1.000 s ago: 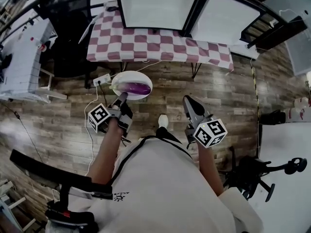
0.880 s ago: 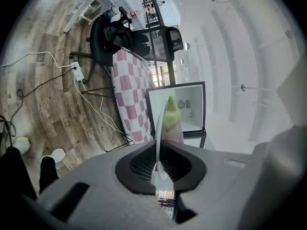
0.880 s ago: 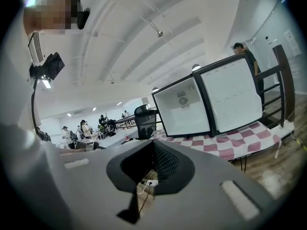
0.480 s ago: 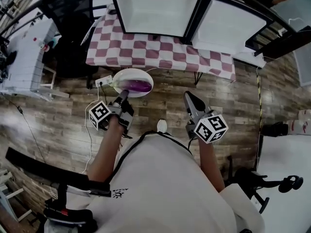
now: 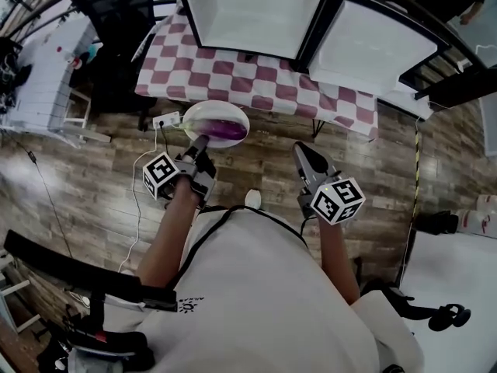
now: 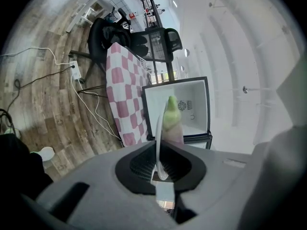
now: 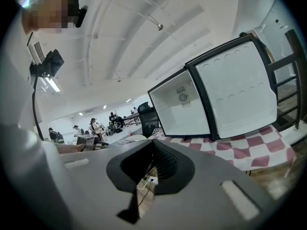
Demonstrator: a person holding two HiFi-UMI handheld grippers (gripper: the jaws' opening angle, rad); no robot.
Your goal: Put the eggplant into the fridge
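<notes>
Ahead, the white fridge (image 5: 248, 10) stands open; left tongs (image 5: 200, 141) pinch the rim of a round white plate (image 5: 197, 115) so its purple eggplant (image 5: 224, 131) lies flat; right tongs (image 5: 300, 151) closed, empty.

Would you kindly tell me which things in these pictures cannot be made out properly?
- Eggplant, left gripper view: the gripper's own body hides all but its green tip and a little purple.
- Fridge, head view: the top edge cuts off its upper part.
- Plate, head view: its near rim is hidden by the left gripper jaws.
- People, right gripper view: too small to tell.
</notes>
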